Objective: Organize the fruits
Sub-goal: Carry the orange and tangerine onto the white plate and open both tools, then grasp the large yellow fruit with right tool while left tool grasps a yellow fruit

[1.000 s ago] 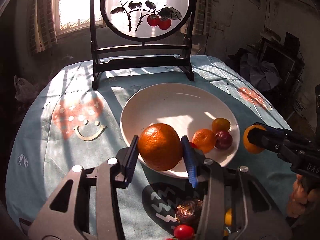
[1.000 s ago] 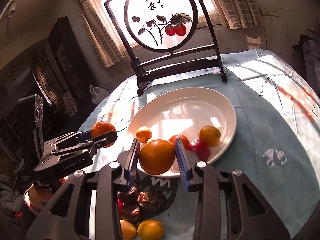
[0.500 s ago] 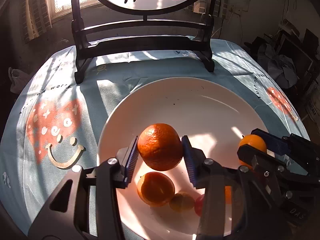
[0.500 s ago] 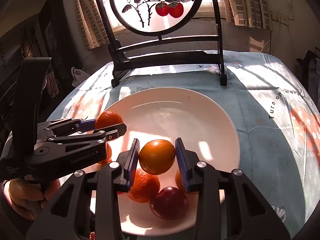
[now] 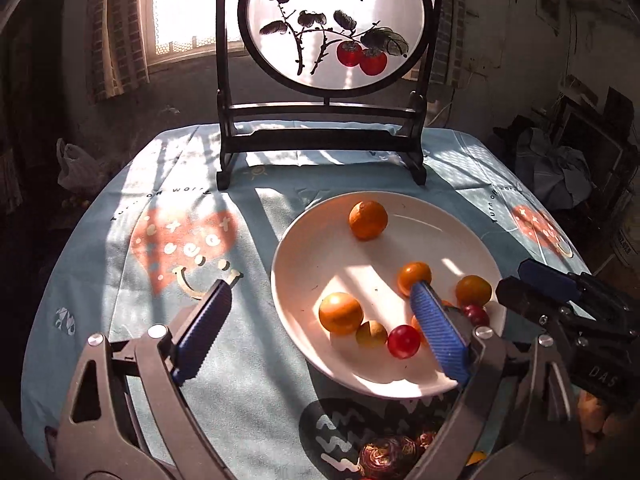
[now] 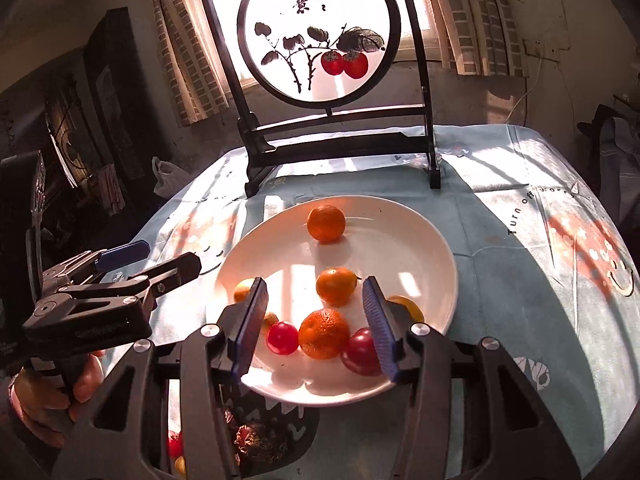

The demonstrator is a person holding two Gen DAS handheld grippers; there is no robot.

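Note:
A white plate [image 5: 316, 248] [image 6: 420, 240] on the blue tablecloth holds several fruits. One orange [image 5: 368, 219] [image 6: 326, 223] lies alone at the far side. Another orange [image 5: 415, 278] [image 6: 336, 286] lies mid-plate. Oranges, red cherry tomatoes [image 5: 403, 341] [image 6: 282, 337] and a dark red plum [image 6: 360, 351] cluster at the near side. My left gripper [image 5: 320, 328] is open and empty above the plate's near left edge; it also shows at the left of the right wrist view [image 6: 164, 260]. My right gripper [image 6: 314, 324] is open and empty over the near cluster; it also shows at the right of the left wrist view [image 5: 532, 284].
A dark wooden stand with a round painted screen [image 5: 336, 24] [image 6: 316, 36] stands at the back of the table. Brown scaly fruits [image 5: 384, 454] [image 6: 256, 438] and small tomatoes [image 6: 175, 446] lie on the cloth in front of the plate, under the grippers.
Both grippers opened and let go of their oranges, which now lie on the plate. Both grippers pulled back toward the near side of the plate.

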